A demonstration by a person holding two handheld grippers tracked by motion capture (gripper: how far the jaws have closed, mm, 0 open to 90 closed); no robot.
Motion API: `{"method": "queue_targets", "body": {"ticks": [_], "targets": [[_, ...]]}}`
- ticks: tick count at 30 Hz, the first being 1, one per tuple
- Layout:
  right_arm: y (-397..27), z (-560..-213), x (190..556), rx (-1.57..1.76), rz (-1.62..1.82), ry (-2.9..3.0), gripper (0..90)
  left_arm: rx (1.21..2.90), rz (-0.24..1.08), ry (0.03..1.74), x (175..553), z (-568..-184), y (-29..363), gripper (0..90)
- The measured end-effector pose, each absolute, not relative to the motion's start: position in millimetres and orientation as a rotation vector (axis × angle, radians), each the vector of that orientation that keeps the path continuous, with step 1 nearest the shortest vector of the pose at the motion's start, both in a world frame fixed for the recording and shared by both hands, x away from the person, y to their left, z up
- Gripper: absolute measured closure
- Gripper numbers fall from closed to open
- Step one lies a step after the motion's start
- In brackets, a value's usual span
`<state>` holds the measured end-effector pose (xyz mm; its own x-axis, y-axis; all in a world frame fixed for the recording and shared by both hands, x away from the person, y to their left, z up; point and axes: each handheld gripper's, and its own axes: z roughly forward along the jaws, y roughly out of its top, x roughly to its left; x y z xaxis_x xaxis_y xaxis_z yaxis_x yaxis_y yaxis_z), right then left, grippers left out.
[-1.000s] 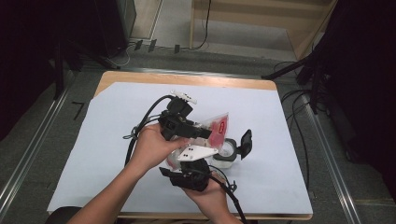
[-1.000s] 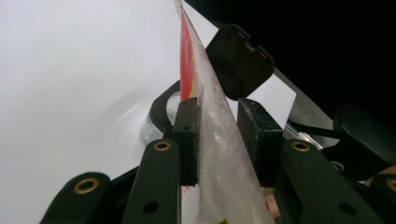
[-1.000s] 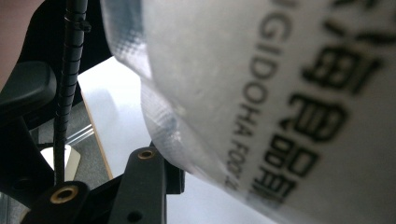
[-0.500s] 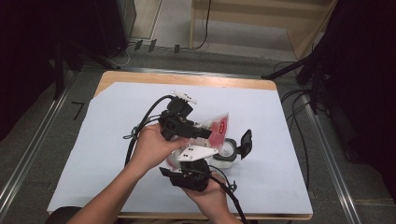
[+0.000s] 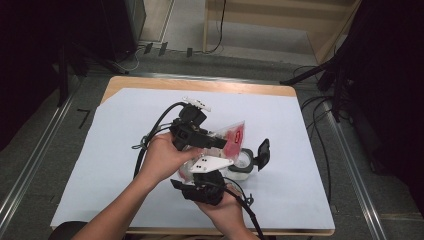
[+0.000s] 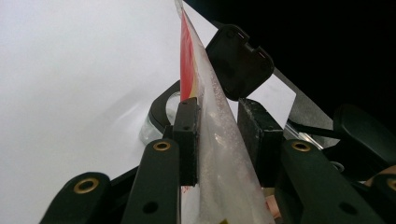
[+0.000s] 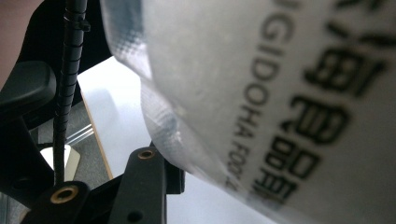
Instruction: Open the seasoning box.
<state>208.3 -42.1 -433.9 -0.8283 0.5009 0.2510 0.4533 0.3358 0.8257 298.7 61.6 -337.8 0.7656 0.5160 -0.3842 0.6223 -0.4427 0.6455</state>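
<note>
A clear plastic pouch (image 5: 231, 136) with red print and a white powdery filling is held up above the table, tilted over a small clear jar (image 5: 243, 166). The jar's black flip lid (image 5: 263, 152) stands open. My left gripper (image 5: 221, 142) reaches in from the left. In the left gripper view both its pads (image 6: 187, 135) press the pouch (image 6: 219, 154) edge-on, with the jar (image 6: 163, 109) and lid (image 6: 240, 58) beyond. My right gripper (image 5: 200, 171) points up from below. In the right gripper view the pouch (image 7: 261, 93) lies against one finger (image 7: 156, 179) and hides the other.
A white sheet (image 5: 125, 130) covers the wooden table (image 5: 200, 84). Black cables (image 5: 150, 137) trail from both grippers. Past the table's right edge, cables and a stand (image 5: 320, 100) lie on the floor. The person's forearms (image 5: 125, 205) come in from the bottom.
</note>
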Motion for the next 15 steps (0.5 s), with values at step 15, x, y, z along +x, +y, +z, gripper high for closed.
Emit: {"method": "queue_targets", "body": {"ticks": [15], "targets": [[-42.2, -433.7, 208.2, 0.902, 1.537, 2.53, 63.3, 2.14, -0.164, 0.847, 298.4, -337.2, 61.5, 70.2]]}}
